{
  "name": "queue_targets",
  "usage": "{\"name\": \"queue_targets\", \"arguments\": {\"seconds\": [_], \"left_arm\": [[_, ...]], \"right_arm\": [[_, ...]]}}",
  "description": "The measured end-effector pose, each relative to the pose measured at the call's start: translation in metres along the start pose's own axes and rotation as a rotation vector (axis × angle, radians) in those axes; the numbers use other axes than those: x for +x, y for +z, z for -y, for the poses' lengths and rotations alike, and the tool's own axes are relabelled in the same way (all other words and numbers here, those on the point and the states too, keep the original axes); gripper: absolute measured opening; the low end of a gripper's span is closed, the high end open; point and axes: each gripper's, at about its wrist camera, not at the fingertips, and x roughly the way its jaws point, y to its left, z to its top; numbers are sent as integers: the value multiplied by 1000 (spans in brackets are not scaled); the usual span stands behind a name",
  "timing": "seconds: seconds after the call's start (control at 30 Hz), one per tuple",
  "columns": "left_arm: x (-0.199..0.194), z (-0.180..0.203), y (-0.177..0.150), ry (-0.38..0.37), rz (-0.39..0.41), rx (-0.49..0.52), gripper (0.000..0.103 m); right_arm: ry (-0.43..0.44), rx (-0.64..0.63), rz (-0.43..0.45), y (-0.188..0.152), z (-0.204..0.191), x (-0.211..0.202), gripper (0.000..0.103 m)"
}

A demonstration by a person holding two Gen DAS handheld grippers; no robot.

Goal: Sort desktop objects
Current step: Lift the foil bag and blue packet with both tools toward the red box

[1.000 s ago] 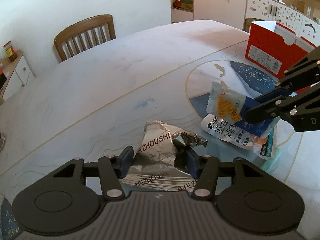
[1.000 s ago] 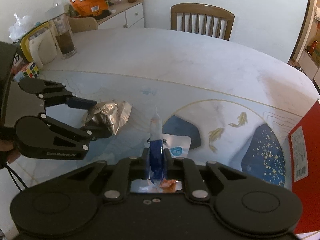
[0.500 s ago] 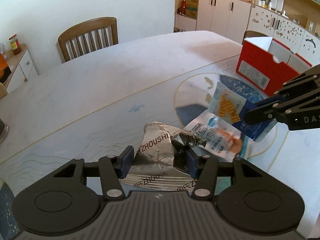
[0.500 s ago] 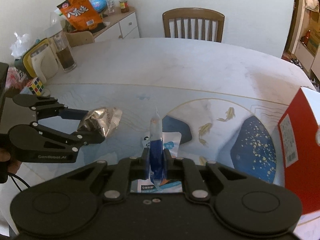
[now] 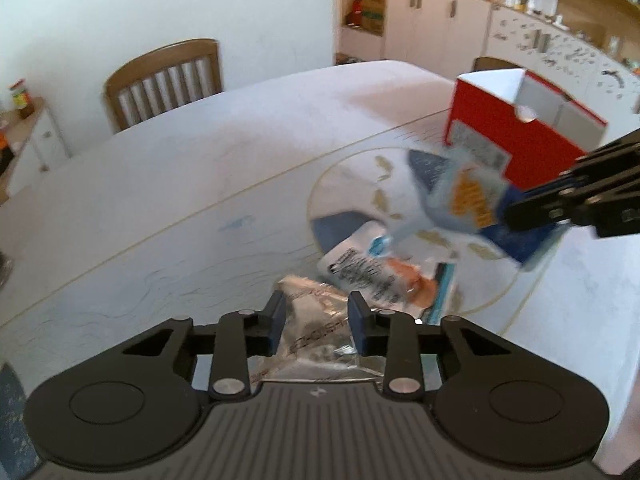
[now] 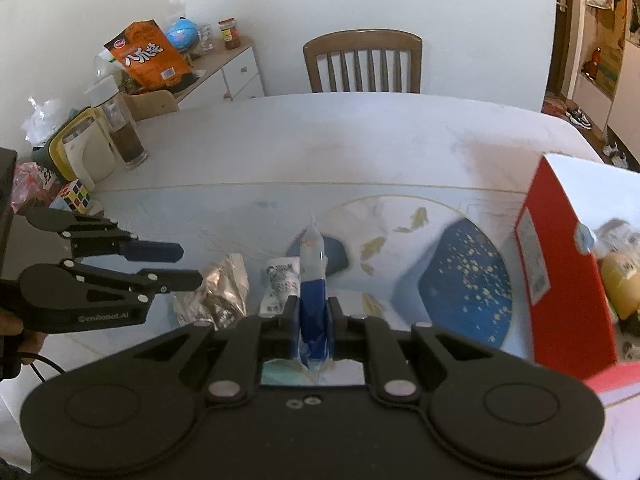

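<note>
My left gripper [image 5: 317,322] points down at the table, and its jaws are closing on a crumpled silver foil packet [image 5: 316,332]. The foil fills the gap and touches both pads. From the right wrist view the left gripper [image 6: 188,265] sits at the left, with the foil packet [image 6: 224,288] sagging below its tips. My right gripper [image 6: 313,314] is shut on a blue and white snack packet [image 6: 312,276], seen edge-on. In the left wrist view that packet [image 5: 464,196] hangs from the right gripper [image 5: 514,214] in front of the open red box [image 5: 500,140]. A white printed packet [image 5: 372,272] lies flat on the table.
The red box [image 6: 560,280] stands at the right with a yellow item [image 6: 616,284] inside. A jug [image 6: 80,152], a glass bottle [image 6: 120,132] and a Rubik's cube [image 6: 76,196] crowd the table's left edge. A wooden chair [image 6: 360,64] stands beyond the far edge.
Both grippers have risen and shifted toward the red box. The right one carried the blue packet closer to it. The left jaws have narrowed, and the foil packet sits lower between them.
</note>
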Motion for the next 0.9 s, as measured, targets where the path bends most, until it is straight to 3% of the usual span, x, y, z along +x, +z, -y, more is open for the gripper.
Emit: {"name": "queue_targets", "arguments": {"seconds": [0.03, 0.07, 0.1, 0.53, 0.57, 0.6, 0.63, 0.73, 0.8, 0.9], "left_arm": [[1, 0, -2, 9, 1, 1, 53], [2, 0, -4, 5, 3, -4, 77], [3, 0, -6, -12, 7, -12, 85], [48, -5, -18, -13, -94, -15, 85], [49, -4, -19, -12, -93, -13, 79], [50, -5, -19, -15, -94, -17, 66], [50, -5, -19, -21, -98, -23, 62], [49, -1, -17, -1, -96, -13, 58], [46, 1, -17, 6, -85, -10, 49], [42, 0, -15, 19, -74, -23, 47]], "right_arm": [[0, 4, -2, -2, 3, -2, 12], [-1, 8, -3, -4, 6, -3, 12], [-1, 12, -6, -6, 9, -4, 12], [-9, 37, -35, -21, 29, -11, 12], [-12, 40, -36, -22, 31, -12, 12], [-14, 44, -38, -22, 32, -11, 12], [-14, 47, -37, -23, 33, -12, 12], [-14, 51, -30, -23, 35, -15, 12], [-12, 54, -21, -23, 36, -17, 12], [-10, 51, -12, -22, 36, -21, 12]]}}
